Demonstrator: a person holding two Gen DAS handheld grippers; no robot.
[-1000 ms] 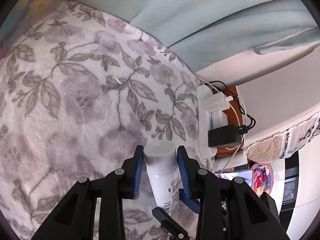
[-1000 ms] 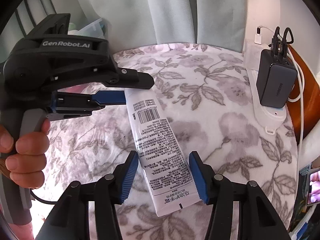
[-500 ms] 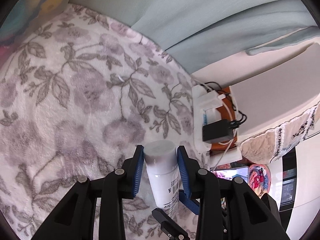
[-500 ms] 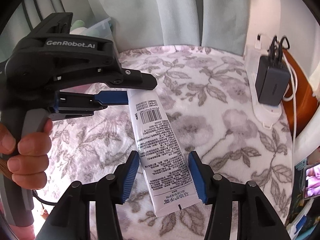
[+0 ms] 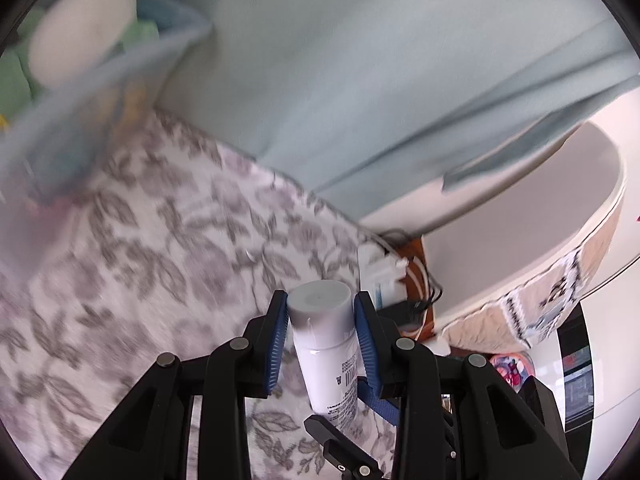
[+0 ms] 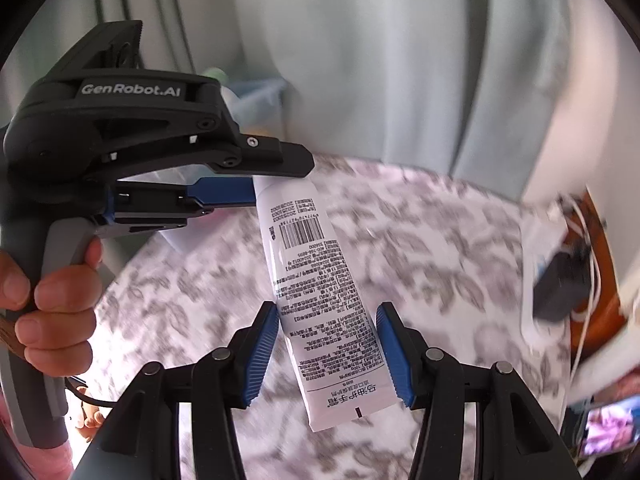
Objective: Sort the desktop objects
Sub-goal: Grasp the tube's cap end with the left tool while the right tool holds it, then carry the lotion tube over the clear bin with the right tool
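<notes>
My left claw point(image 5: 320, 320) is clamped on the white tube point(image 6: 320, 300)'s cap, my right claw point(image 6: 328, 344) is apart around its tail, and the tube is lifted off the surface point(image 6: 440, 264) but not yet sorted into the blurred bin point(image 5: 100, 92).

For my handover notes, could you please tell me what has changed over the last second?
Both tools have swung with the white tube: the power strip has slid lower and farther off, and a blue bin has come into view at upper left. Unchanged: the left tool stays clamped on the tube's cap, and the right tool brackets its lower body.
</notes>
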